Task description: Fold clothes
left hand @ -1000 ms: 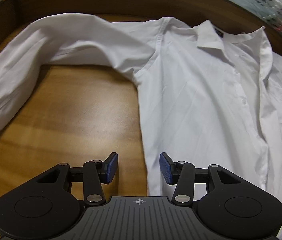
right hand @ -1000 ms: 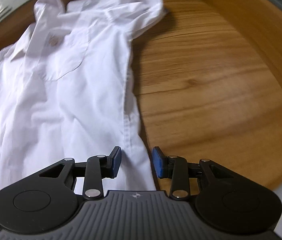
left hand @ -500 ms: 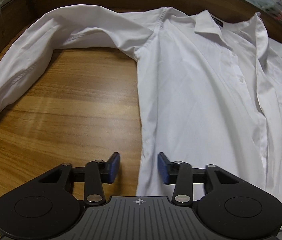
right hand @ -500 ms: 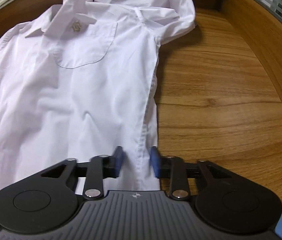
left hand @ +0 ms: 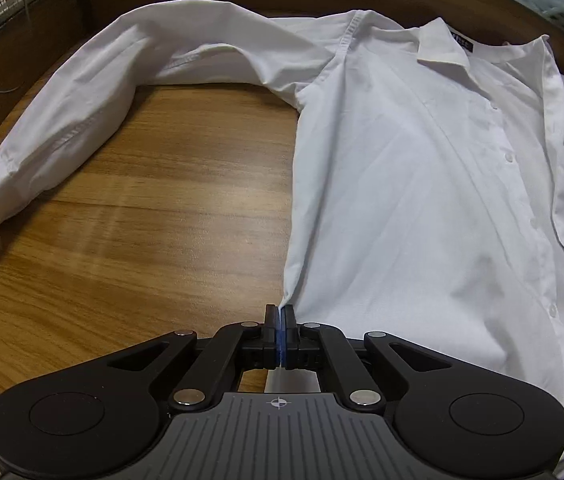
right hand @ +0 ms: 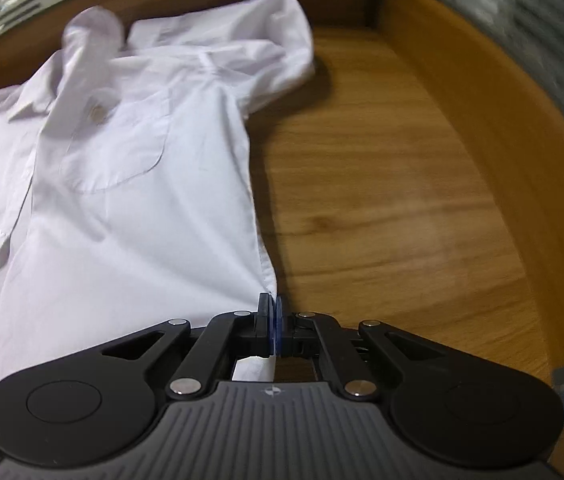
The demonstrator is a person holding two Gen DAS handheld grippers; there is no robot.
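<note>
The white shirt (left hand: 402,184) lies spread front-up across the wooden surface (left hand: 141,220), collar (left hand: 446,50) toward twelve o'clock. The left gripper (left hand: 280,314) has its fingers pressed together on the shirt's side edge near the hem. The right gripper (right hand: 273,304) pinches the opposite side edge, fingers clamped tight. One long sleeve (left hand: 81,112) curves off toward nine o'clock in the left wrist view.
</note>
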